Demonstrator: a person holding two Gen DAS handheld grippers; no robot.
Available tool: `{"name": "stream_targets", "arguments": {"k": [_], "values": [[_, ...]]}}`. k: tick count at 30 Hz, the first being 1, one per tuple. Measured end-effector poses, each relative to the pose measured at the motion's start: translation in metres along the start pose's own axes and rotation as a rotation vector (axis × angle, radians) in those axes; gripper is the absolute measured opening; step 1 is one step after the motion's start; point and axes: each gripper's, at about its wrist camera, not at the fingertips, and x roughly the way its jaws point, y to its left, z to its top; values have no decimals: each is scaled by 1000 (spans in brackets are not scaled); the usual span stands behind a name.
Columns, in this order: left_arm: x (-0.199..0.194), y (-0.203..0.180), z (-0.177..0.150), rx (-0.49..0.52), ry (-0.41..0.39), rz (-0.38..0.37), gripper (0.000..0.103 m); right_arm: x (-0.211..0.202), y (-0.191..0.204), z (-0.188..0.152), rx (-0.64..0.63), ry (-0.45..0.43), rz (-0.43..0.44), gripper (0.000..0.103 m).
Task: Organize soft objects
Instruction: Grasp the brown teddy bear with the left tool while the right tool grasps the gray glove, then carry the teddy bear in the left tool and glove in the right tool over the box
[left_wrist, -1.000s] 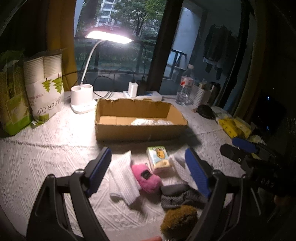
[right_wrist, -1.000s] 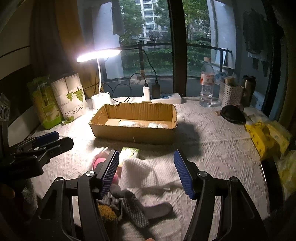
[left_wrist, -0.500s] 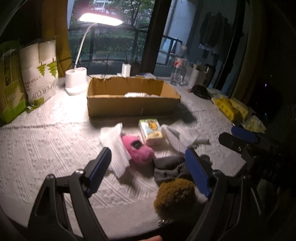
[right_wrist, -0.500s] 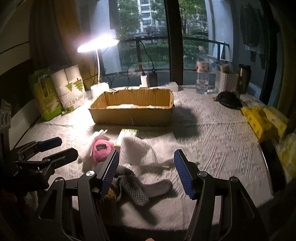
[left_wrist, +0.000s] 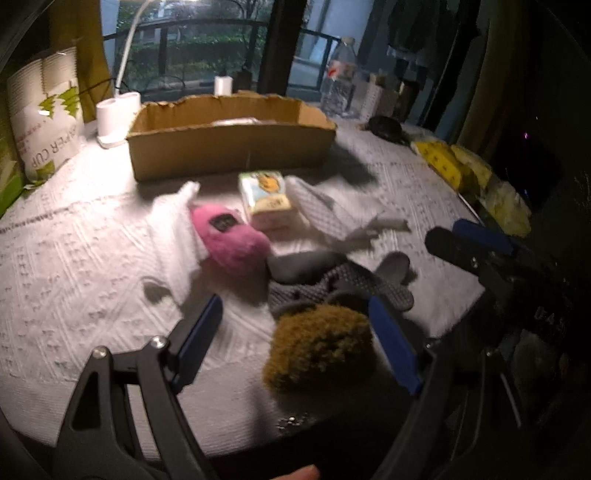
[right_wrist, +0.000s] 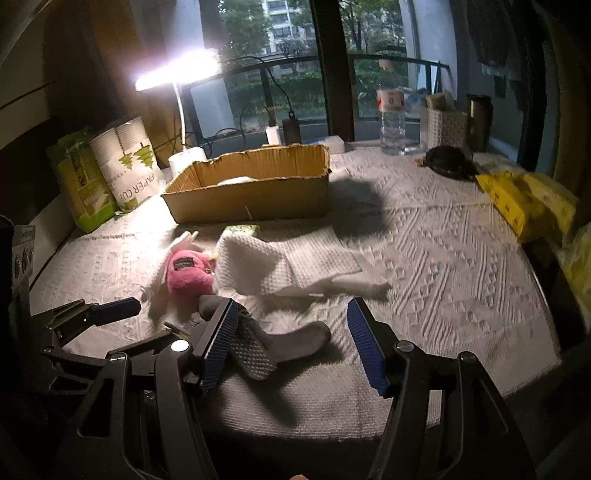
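Observation:
A heap of soft things lies at the table's near edge: a pink plush (left_wrist: 231, 238) (right_wrist: 186, 273), white cloths (left_wrist: 170, 229) (right_wrist: 280, 264), a tissue pack (left_wrist: 266, 197), grey socks (left_wrist: 332, 280) (right_wrist: 280, 341) and a brown fuzzy ball (left_wrist: 321, 349). The cardboard box (left_wrist: 229, 147) (right_wrist: 251, 188) stands behind them. My left gripper (left_wrist: 295, 339) is open and empty, with the brown ball between its fingers, apart from them. My right gripper (right_wrist: 291, 347) is open and empty over the grey socks.
A lamp (right_wrist: 181, 74), paper cup packs (left_wrist: 44, 110) (right_wrist: 129, 166) and a green pack (right_wrist: 79, 184) stand at the left. A water bottle (right_wrist: 391, 118), a basket (right_wrist: 443, 129), a black object (right_wrist: 447, 162) and yellow packs (right_wrist: 524, 199) sit at the right.
Both grippers have pulled back toward the table's near edge and dropped lower. The brown ball now sits between my left fingers. Both stay open.

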Motion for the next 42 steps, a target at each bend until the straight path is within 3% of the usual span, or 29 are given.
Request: {"name": "stream_targets", "arguments": {"k": [5,11,12,14,18,25,36,42], "values": [[18,-12,-8,40,86,-13,83,5,-13,-7,28,12,2,65],[28,-13,-13,81,117,18,82,10,-16,-10,40,26,8,65],[27,-11,-13,82,116,14,79,12,-16,-10,38,29,10,65],[25,-10,-14,90,108,5,62,15,-13,-10,34,37,13,65],[16,-5,-14,97,93,-9,54,24,-5,-9,18,56,26,65],[-8,12,-8,74,21,11,53,41,15,-9,-11,97,67,65],[-23,46,-5,4,-28,41,53,66,45,-7,-82,149,89,65],[-27,55,-2,-20,-49,46,53,77,57,-10,-136,181,65,46]]}}
